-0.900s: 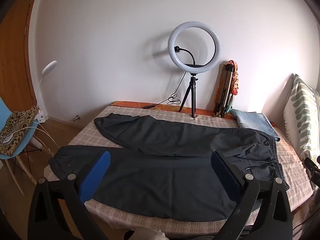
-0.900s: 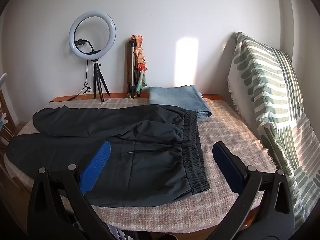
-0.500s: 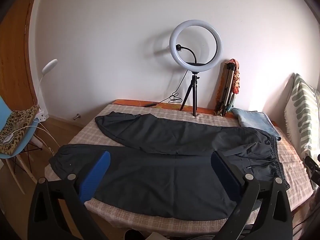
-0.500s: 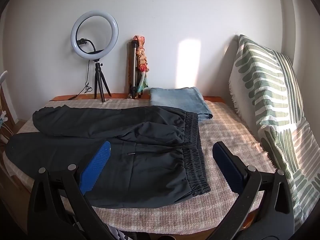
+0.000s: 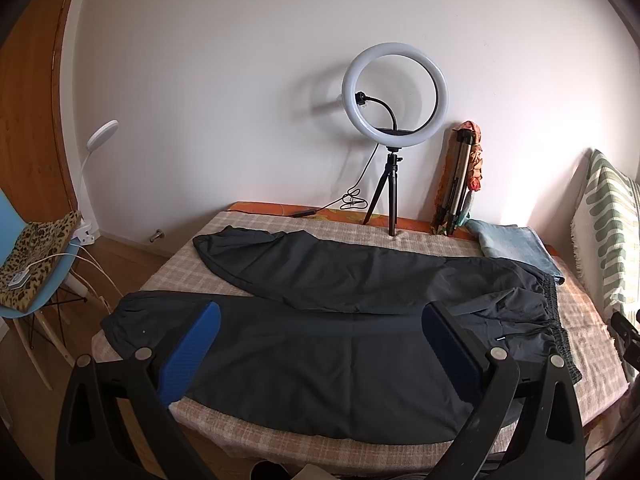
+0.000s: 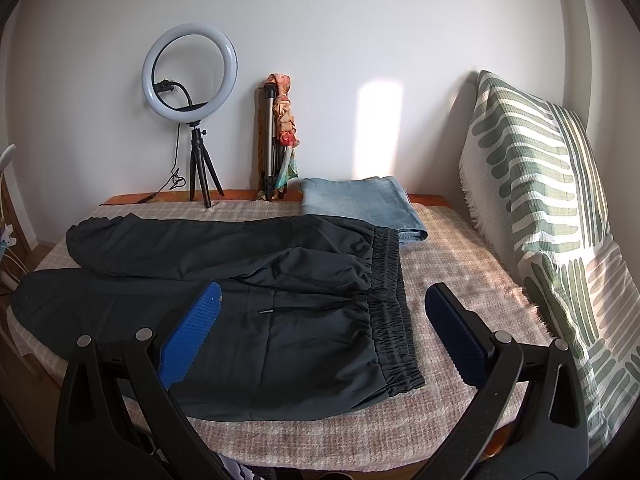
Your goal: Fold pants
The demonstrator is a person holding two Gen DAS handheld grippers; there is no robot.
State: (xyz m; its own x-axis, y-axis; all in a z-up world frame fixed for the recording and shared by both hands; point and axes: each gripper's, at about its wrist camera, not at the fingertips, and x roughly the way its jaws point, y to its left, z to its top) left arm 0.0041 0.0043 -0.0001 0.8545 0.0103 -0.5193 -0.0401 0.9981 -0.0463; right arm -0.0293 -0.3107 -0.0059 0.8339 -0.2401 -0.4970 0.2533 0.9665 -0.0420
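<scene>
Dark grey pants (image 5: 320,344) lie spread flat on the checked tablecloth, legs pointing left, elastic waistband (image 6: 394,312) at the right. The two legs lie side by side, the far one angled away. My left gripper (image 5: 320,320) is open and empty, held above the near leg at the table's front edge. My right gripper (image 6: 322,304) is open and empty, held above the waist end near the front edge. Neither touches the cloth.
A ring light on a tripod (image 5: 394,120) and a folded tripod (image 5: 456,184) stand at the back by the wall. Folded blue jeans (image 6: 360,204) lie at the back right. A striped green cushion (image 6: 540,208) leans at the right. A blue chair (image 5: 28,264) stands left.
Both grippers have drifted slightly; the views shifted a little upward and back. The pants have not moved and both grippers stay open.
</scene>
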